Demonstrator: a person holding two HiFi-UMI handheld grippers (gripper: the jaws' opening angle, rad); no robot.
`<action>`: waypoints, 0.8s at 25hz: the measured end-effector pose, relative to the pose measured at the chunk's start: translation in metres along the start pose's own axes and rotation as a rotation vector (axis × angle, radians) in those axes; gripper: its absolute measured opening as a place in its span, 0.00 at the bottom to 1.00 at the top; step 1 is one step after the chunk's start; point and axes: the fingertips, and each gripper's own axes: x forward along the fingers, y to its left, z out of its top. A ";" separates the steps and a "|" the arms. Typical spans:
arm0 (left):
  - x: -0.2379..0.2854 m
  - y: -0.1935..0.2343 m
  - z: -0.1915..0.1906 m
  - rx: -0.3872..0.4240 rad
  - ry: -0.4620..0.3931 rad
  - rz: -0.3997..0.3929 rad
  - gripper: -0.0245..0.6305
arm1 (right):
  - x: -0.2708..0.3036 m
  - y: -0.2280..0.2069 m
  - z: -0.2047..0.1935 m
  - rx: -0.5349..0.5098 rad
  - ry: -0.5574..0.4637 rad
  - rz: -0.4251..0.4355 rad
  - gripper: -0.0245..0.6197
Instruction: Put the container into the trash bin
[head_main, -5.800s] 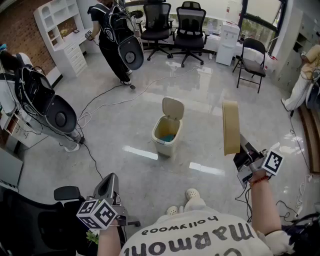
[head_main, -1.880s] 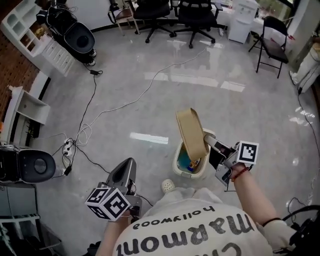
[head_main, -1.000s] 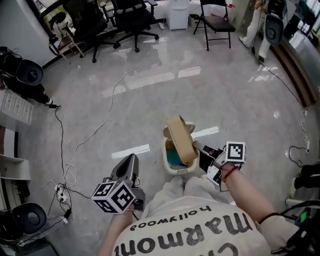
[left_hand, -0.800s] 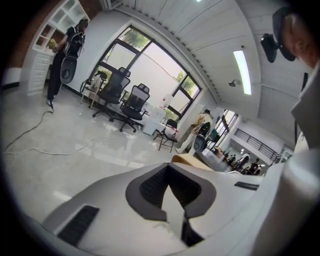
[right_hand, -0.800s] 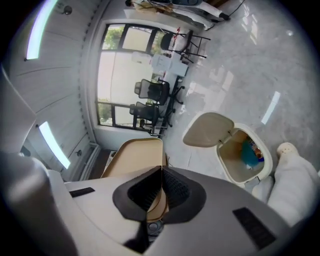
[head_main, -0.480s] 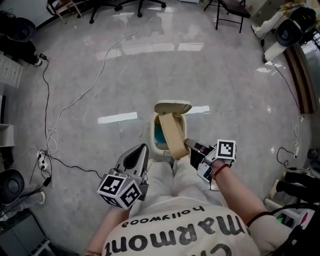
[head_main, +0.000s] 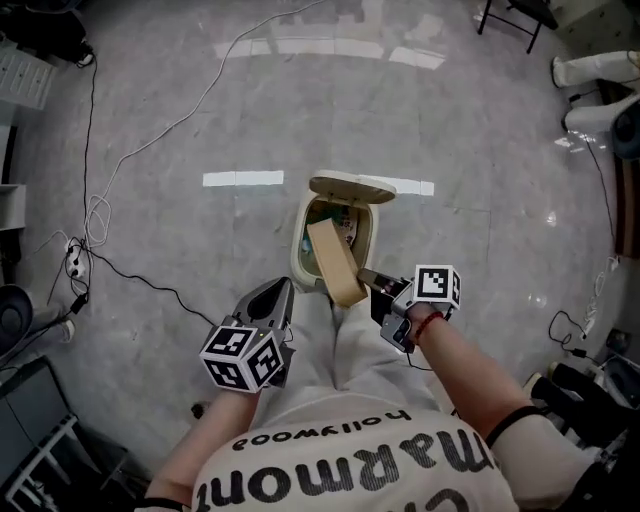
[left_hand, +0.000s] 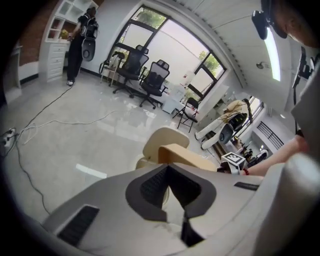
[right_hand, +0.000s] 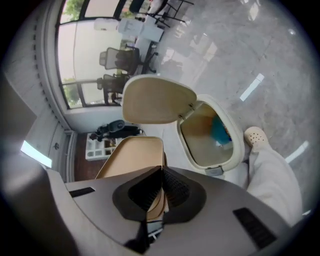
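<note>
A flat tan cardboard container (head_main: 335, 262) leans over the open mouth of the cream trash bin (head_main: 303, 240), whose lid (head_main: 350, 187) stands raised. My right gripper (head_main: 372, 290) is shut on the container's near edge. In the right gripper view the container (right_hand: 132, 157) rises from the closed jaws, with the bin (right_hand: 239, 145) and its lid (right_hand: 157, 100) just beyond. My left gripper (head_main: 277, 300) hangs shut and empty beside the bin's left. The left gripper view shows the container (left_hand: 187, 156) and bin lid (left_hand: 165, 137) past the jaws.
A blue item (right_hand: 220, 131) lies inside the bin. The person's white trousers and shoe (right_hand: 255, 135) stand right against the bin. A white cable (head_main: 120, 165) trails over the grey floor at left. Office chairs (left_hand: 142, 75) stand far off by the windows.
The head camera has come closer over the bin. My right gripper has lowered the container so its far end now dips into the bin's mouth. The left gripper stays shut.
</note>
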 end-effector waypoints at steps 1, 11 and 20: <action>0.006 0.002 -0.007 -0.025 0.013 0.015 0.02 | 0.004 -0.012 -0.003 -0.020 0.056 -0.038 0.05; 0.060 0.011 -0.064 -0.140 0.108 0.094 0.02 | 0.036 -0.084 0.004 -0.092 0.313 -0.187 0.05; 0.098 0.037 -0.082 -0.154 0.123 0.187 0.02 | 0.056 -0.131 0.041 -0.045 0.243 -0.355 0.05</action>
